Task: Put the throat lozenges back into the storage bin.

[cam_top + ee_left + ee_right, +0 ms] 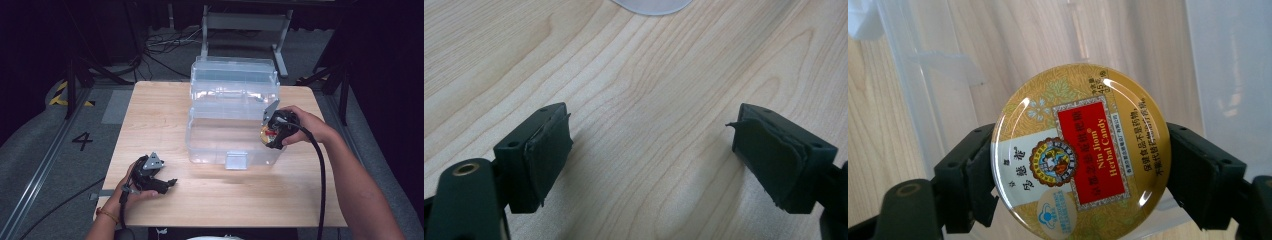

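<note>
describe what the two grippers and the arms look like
Both grippers are black. The left gripper carries a grey three-cornered plate on top, as does the right gripper, which trails a thick black cable. The fingers are blocky with torn, ragged black pads. The forearms are bare of sleeves; the left wrist wears a thin orange bracelet.

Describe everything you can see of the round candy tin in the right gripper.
The candy tin is a flat round disc with a glossy gold lid, a red panel reading Nin Jiom Herbal Candy, a white section with Chinese characters and a round emblem at its centre. It looks like metal and is closed. The right gripper clamps it edge to edge, each of the fingers pressing its rim, lid facing the camera. It hangs over the open clear plastic box.
</note>
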A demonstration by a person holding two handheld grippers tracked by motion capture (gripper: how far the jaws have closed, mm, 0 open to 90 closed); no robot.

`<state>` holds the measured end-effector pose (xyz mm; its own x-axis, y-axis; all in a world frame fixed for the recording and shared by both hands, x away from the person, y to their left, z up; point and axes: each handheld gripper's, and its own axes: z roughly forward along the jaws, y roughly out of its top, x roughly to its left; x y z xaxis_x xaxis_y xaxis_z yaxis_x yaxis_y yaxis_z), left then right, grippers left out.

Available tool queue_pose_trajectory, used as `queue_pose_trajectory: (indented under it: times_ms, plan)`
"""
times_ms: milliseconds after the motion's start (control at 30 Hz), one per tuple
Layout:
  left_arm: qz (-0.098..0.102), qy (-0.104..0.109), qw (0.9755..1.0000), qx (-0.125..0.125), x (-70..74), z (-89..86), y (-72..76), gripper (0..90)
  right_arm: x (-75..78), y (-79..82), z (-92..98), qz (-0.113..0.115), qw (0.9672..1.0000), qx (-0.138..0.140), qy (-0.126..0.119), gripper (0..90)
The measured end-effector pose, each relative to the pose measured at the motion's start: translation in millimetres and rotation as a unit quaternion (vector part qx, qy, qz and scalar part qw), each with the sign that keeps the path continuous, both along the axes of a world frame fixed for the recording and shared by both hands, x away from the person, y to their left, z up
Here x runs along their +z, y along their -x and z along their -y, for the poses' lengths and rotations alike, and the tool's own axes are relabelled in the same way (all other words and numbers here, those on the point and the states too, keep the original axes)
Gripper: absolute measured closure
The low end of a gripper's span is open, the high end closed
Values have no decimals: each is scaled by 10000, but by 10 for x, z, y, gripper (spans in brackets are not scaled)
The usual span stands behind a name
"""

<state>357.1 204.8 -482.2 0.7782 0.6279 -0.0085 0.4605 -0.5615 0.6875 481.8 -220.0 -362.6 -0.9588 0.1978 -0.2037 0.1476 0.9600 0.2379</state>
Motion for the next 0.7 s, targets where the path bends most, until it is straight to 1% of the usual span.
queue_pose_trajectory:
  times_ms: [133, 167, 200, 333, 433, 467, 567, 633, 700]
  plan:
    - [-4, 2, 10000, -1, 0, 0, 0, 161, -29, -16, 20, -34, 9999, 16, 136, 207]
    - [-4, 1, 10000, 1, 0, 0, 0, 161, -32, -6, 23, -104, 9998, 1, 163, 207]
    - [-1, 0, 10000, -1, 0, 0, 0, 161, -41, -10, 31, -55, 9998, 73, 195, 207]
    - [0, 0, 10000, 2, 0, 0, 0, 161, -47, -7, 44, -89, 9998, 54, 197, 206]
    - [0, -2, 10000, 1, 0, 0, 0, 161, -45, -7, 42, -92, 9997, 115, 201, 206]
    - [1, -1, 10000, 2, 0, 0, 0, 161, -41, -6, 32, -107, 9995, 97, 265, 206]
    - [1, -2, 10000, -2, 0, 0, 0, 161, -48, -10, 19, -66, 9994, 144, 294, 205]
    - [0, -1, 10000, -1, 0, 0, 0, 161, -47, -8, 15, -103, 9995, 95, 295, 204]
    - [-3, -1, 10000, 0, 0, 0, 0, 162, -48, -3, 12, -98, 9996, 74, 247, 203]
